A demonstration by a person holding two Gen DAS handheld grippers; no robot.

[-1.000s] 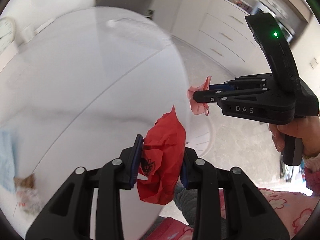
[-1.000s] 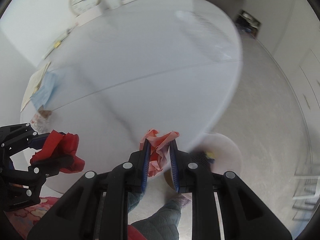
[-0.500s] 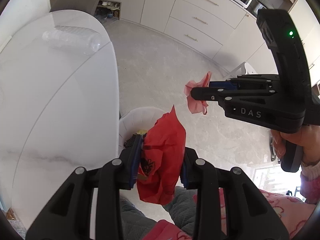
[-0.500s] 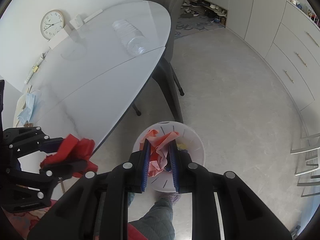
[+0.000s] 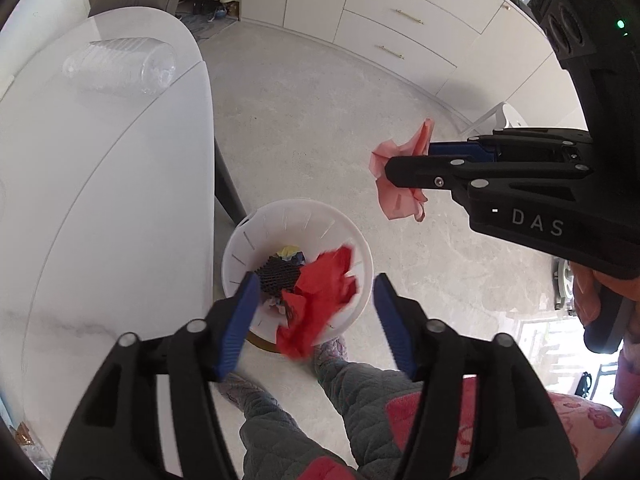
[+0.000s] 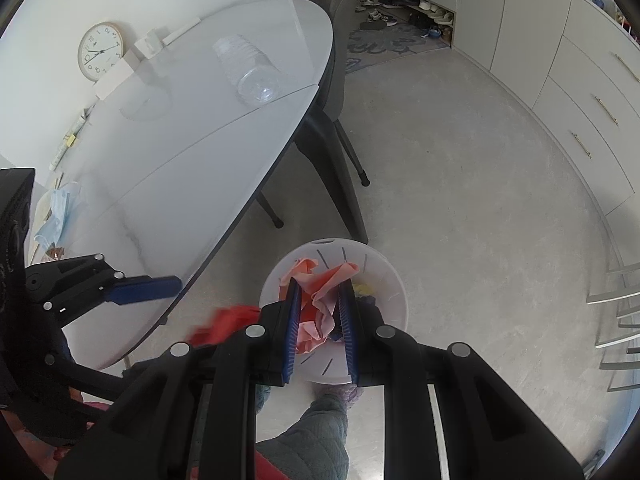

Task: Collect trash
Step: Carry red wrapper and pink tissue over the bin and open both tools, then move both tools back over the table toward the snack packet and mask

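Left wrist: left gripper [image 5: 312, 312] jaws opening over white bin [image 5: 256, 228] (grey floor [image 5: 312, 128]), right gripper [image 6: 322, 320] pinching pink paper [image 6: 320, 304].

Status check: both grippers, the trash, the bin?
Left gripper opening, red wrapper loose over white bin. Right gripper shut on pink paper. Nothing blocking the bin.

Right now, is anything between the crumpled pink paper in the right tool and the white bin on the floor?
Nothing visible. The right tool grips the crumpled pink paper over the white slotted plastic bin, whose mouth is uncovered. The red wrapper dropping from the opening left tool falls alongside, not underneath.
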